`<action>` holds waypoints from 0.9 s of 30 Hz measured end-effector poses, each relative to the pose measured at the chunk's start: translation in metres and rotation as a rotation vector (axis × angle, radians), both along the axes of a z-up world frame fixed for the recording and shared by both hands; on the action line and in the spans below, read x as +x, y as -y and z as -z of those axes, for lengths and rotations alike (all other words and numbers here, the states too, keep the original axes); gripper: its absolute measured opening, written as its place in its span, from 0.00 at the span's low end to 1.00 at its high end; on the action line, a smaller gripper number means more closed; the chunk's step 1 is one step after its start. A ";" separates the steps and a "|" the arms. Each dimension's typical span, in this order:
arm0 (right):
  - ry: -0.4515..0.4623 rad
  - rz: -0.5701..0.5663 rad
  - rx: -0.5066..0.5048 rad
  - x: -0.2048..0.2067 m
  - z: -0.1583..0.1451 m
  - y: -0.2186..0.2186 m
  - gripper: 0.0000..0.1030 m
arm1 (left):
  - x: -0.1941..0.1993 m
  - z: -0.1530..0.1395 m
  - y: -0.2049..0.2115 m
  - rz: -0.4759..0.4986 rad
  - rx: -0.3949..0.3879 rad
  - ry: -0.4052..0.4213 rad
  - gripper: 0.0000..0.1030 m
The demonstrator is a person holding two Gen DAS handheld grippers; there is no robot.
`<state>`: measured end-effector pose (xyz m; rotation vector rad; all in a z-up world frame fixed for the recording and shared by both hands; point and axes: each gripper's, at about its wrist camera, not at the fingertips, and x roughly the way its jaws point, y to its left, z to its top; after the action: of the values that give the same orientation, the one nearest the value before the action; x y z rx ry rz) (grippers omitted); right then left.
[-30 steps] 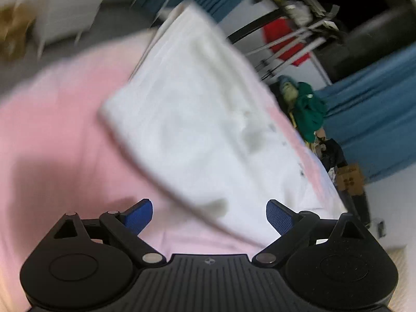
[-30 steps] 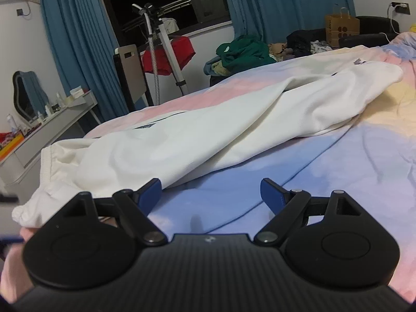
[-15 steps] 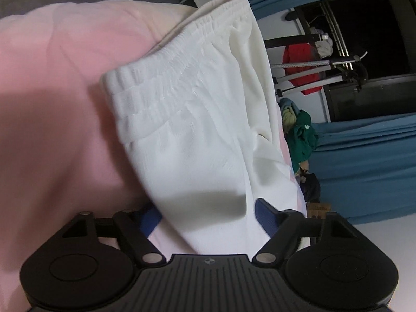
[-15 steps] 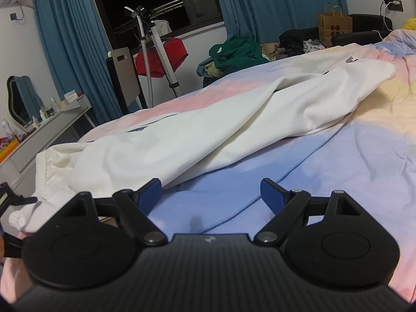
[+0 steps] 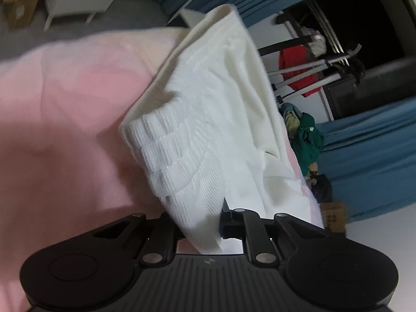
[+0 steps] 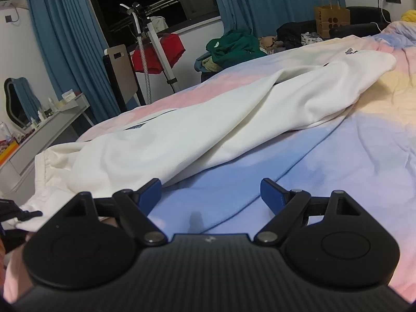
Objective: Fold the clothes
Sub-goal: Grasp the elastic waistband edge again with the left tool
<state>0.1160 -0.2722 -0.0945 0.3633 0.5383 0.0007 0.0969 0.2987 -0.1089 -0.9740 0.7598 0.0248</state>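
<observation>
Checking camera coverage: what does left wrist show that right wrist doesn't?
Left wrist only: the left gripper, just closed and shut on the ribbed waistband of the white pants, and a cardboard box on the floor.
Right wrist only: the right gripper open over the blue sheet, nothing between its fingers; the pants' full length; a paper bag.
Both: the pants, blue curtains, red garment, green clothes pile.

My bed [image 6: 325, 161], covered by a pink, blue and yellow sheet, carries one pair of white trousers [image 6: 234, 114] stretched lengthwise across it, waistband at the near-left edge.
</observation>
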 end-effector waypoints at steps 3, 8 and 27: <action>0.000 -0.013 -0.001 0.001 0.000 -0.001 0.82 | -0.011 -0.016 0.011 0.003 0.069 0.046 0.10; 0.007 -0.017 0.012 0.000 -0.001 0.002 0.82 | -0.015 -0.038 0.020 0.017 0.111 0.099 0.09; 0.072 0.035 0.313 0.049 -0.037 0.070 0.83 | -0.001 -0.023 0.013 -0.003 0.008 0.030 0.09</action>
<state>0.1653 -0.3422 -0.0571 0.6751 0.4606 0.0650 0.0964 0.2852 -0.0856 -0.9655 0.7308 0.0157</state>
